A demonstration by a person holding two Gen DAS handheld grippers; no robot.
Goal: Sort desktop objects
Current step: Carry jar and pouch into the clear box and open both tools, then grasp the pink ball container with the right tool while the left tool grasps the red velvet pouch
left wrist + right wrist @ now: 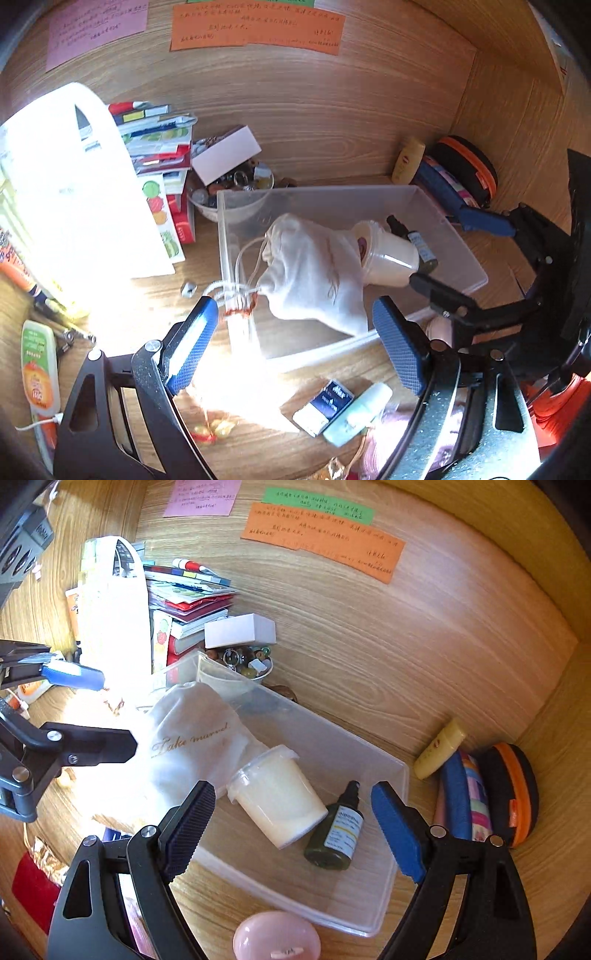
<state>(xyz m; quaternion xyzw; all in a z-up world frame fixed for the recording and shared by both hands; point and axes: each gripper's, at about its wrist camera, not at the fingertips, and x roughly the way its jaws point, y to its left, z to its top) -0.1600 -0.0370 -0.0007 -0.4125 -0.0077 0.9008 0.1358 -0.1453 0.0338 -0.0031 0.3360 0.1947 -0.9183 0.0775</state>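
Pouch [314,273]: soft white cloth, light, slumped in clear bin [369,760] against cup [280,801].
Hold: I'd pinch bunched neck by drawstring.
Left tool [295,339]: spread, empty.
Right tool [295,827]: spread, empty, above bin.

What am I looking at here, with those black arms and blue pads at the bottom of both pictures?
Those are hand-held grippers, one per hand, each carrying a fisheye camera looking along its fingers. One picture is from the left gripper, the other from the right gripper. Both are open and hold nothing. On the wooden desk sits a clear plastic bin containing a white drawstring cloth pouch, a lidded cream plastic cup lying on its side, and a small dark green spray bottle. Behind the bin are a bowl of beads and a stack of books.
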